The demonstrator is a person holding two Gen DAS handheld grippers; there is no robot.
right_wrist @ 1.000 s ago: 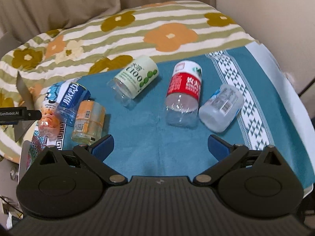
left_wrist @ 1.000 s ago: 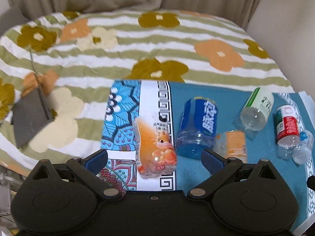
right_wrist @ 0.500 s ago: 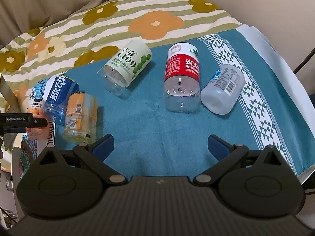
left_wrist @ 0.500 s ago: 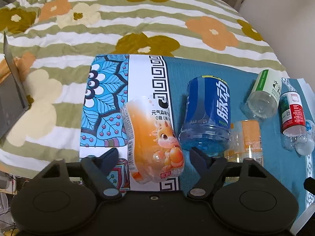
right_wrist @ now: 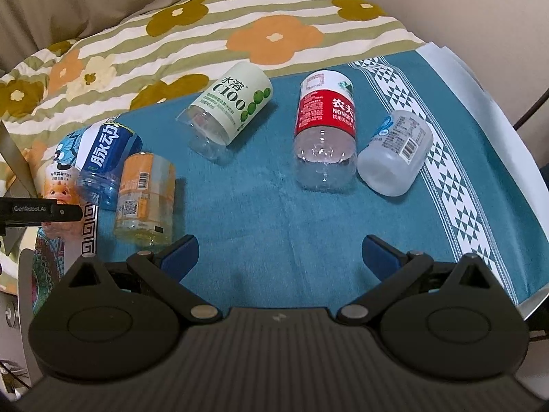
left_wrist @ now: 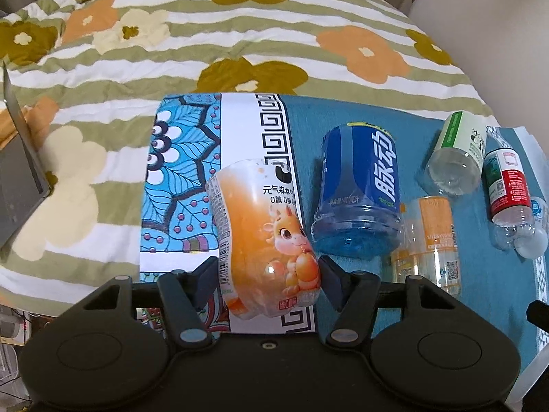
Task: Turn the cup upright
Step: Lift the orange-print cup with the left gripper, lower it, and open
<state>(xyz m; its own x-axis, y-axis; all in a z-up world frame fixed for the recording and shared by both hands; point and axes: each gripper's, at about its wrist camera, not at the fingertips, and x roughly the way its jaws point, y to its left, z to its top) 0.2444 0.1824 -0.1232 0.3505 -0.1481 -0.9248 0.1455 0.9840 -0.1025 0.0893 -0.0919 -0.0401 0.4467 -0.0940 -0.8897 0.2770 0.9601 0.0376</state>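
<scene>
Several cut-bottle cups lie on their sides on a teal cloth [right_wrist: 274, 213]. The orange cartoon cup [left_wrist: 264, 240] lies leftmost, and my left gripper [left_wrist: 269, 274] is shut on its near end, fingers pressed to both sides. To its right lie a blue cup [left_wrist: 360, 189], an orange-label cup [left_wrist: 429, 240], a green-white cup [right_wrist: 230, 113], a red-label cup [right_wrist: 324, 127] and a clear white-label cup [right_wrist: 394, 152]. My right gripper [right_wrist: 279, 255] is open and empty over bare cloth, short of the red-label cup.
The cloth lies on a flowered striped bedspread [left_wrist: 240, 41]. A grey laptop-like slab [left_wrist: 17, 178] sits at the left edge. A wall [right_wrist: 480, 7] rises at the right, and the cloth's white edge [right_wrist: 497, 130] drops off on the right.
My left gripper moved forward and closed its fingers around the orange cartoon cup. My right gripper stayed open and shifted slightly closer over the cloth.
</scene>
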